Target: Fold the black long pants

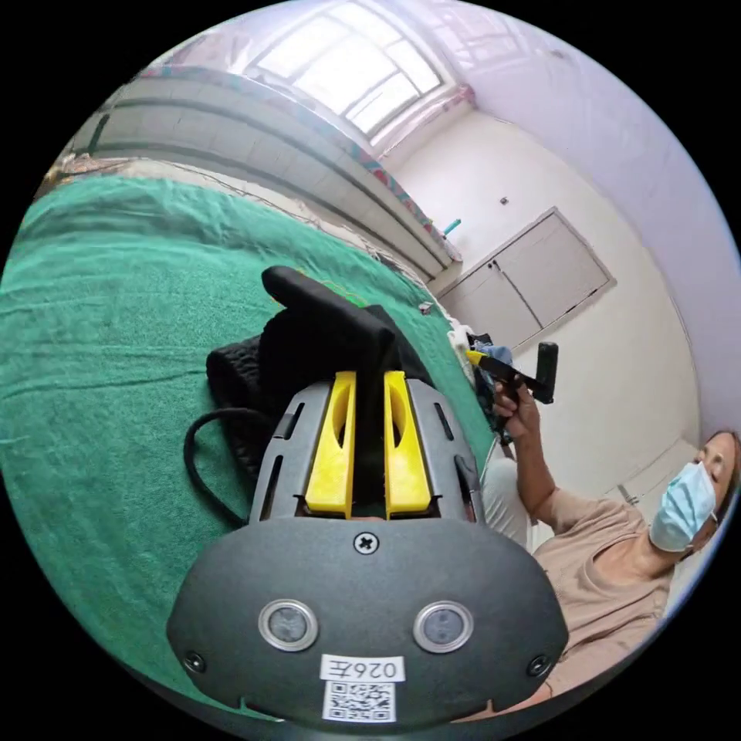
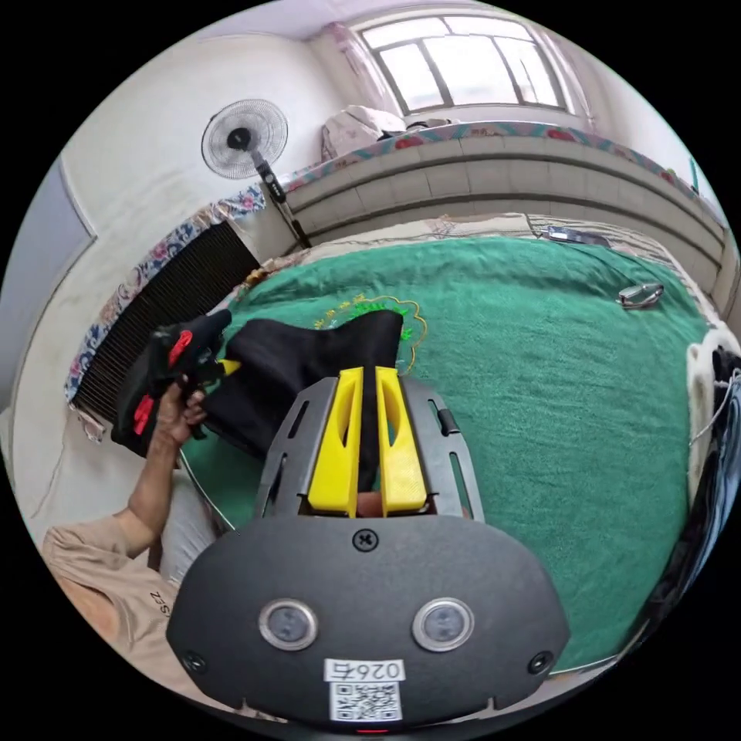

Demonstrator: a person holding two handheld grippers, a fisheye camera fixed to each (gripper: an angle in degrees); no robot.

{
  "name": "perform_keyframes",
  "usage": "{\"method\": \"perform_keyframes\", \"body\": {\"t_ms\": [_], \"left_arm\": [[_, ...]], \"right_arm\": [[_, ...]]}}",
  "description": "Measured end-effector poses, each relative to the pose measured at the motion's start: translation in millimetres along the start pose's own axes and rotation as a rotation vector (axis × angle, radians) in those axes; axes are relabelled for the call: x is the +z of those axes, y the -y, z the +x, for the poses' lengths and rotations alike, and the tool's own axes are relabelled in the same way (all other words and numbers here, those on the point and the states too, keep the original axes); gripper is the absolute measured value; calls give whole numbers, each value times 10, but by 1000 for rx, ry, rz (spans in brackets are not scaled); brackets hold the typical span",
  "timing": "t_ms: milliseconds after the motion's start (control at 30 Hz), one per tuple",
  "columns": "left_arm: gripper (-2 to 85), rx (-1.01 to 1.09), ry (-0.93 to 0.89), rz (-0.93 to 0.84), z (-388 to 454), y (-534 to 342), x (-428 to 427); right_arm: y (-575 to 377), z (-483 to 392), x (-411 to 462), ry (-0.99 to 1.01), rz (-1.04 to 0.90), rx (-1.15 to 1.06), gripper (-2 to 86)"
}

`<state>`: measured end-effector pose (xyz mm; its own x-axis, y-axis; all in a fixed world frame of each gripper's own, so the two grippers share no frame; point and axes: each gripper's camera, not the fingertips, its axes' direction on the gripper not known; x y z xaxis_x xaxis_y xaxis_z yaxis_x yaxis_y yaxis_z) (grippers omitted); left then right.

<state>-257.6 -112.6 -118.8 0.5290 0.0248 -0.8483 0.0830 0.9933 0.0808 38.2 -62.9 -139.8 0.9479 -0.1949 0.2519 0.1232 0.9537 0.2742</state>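
Left gripper: I am seeing my left gripper [image 1: 369, 401] with its yellow jaws pressed together, pinching a fold of the black long pants [image 1: 309, 340] between them.
Right gripper: my right gripper [image 2: 368, 401] is doing likewise, its yellow jaws pinching the same black fabric [image 2: 309, 355] just ahead of them.
Pants: the knitted black cloth is hanging bunched from both grippers above the green towelling bed cover [image 1: 116, 324], rising past the left jaws in a thick roll; a thin black cord [image 1: 197, 455] is looping out beside the left gripper.
Writing: I am not reading the white sticker and square code on each gripper body. Yellow embroidered characters inside a scalloped outline [image 2: 386, 309] are showing on the green cover just beyond the right jaws, too small for me to make out.
Left gripper view alone: pale double cupboard doors [image 1: 540, 278] far off past the jaws, and the person's masked head and beige top to one side, one hand [image 1: 519, 409] gripping the other tool's handle.
Right gripper view alone: a white standing fan [image 2: 245, 139] against the wall, a bright window [image 2: 463, 62], a small metal clip [image 2: 641, 294] lying on the cover well off to the side, and a hand [image 2: 176, 413] holding the black-and-red handle.
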Motion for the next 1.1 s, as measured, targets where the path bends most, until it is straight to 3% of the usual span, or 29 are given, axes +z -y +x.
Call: {"method": "perform_keyframes", "body": {"t_ms": [200, 533, 800, 967, 1100], "left_arm": [[62, 7, 126, 82, -84, 99, -53], [50, -63, -45, 132, -302, 234, 359], [45, 162, -76, -19, 114, 341, 916], [48, 437, 118, -89, 554, 295, 1251], [46, 506, 173, -107, 655, 269, 1401]], "right_arm": [[-70, -161, -199, 12, 109, -198, 49], [-439, -843, 309, 89, -43, -491, 83], [-752, -1236, 444, 40, -30, -658, 134], [-899, -1304, 497, -93, -30, -740, 137], [-854, -1145, 483, -88, -44, -688, 124]]}}
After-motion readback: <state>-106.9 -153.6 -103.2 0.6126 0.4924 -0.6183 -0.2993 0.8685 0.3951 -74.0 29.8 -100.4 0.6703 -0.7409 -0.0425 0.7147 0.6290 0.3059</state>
